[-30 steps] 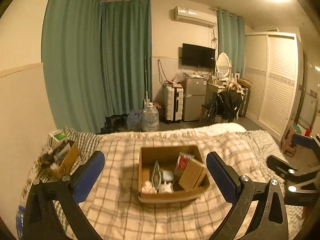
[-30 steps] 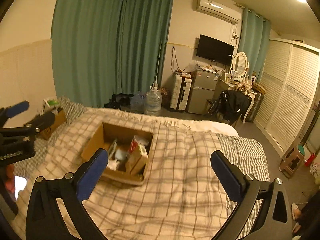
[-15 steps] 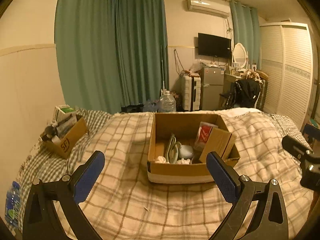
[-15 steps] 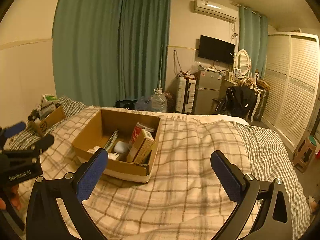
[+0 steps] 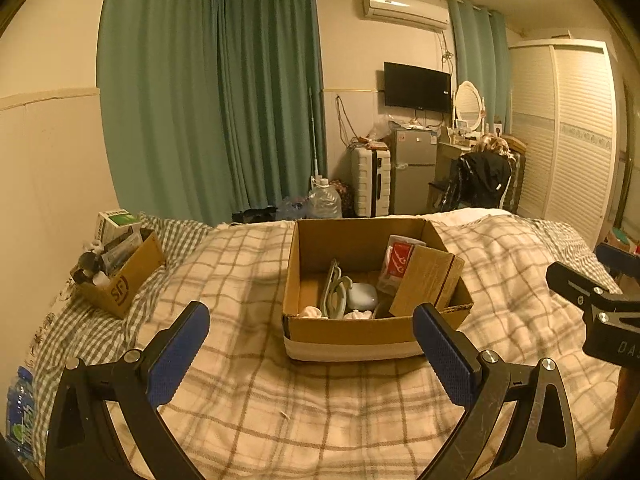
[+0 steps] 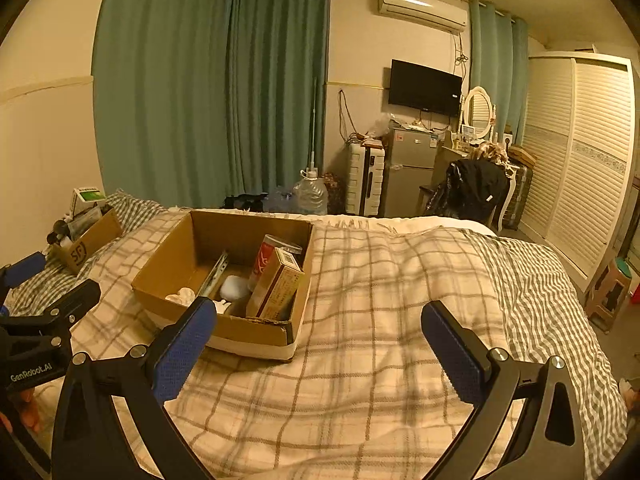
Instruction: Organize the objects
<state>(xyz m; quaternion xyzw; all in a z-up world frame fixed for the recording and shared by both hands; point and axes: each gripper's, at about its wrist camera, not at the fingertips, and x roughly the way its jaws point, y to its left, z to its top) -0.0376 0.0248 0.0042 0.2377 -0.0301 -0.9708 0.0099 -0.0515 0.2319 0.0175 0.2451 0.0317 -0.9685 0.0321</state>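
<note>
An open cardboard box [image 5: 360, 330] sits on the checked blanket mid-bed; it also shows in the right wrist view [image 6: 168, 256]. Inside lie a brown carton [image 5: 426, 286], a red-and-white packet [image 5: 396, 262], a pale blue case [image 5: 362, 296], a flat green item [image 5: 334, 292] and white bits. My left gripper [image 5: 312, 356] is open and empty, just short of the box's near wall. My right gripper [image 6: 320, 348] is open and empty, over the blanket to the right of the box. Each gripper shows at the edge of the other's view.
A smaller cardboard box [image 5: 120, 280] full of bottles and tubes stands at the bed's left, near the wall. Beyond the bed are a water jug [image 5: 324, 202], a suitcase [image 5: 372, 182], a small fridge [image 5: 414, 168], a chair with a dark jacket [image 5: 480, 180] and a wardrobe [image 5: 572, 132].
Both grippers have come lower and closer to the big box, which now looks larger in both views. Both stay open and empty.
</note>
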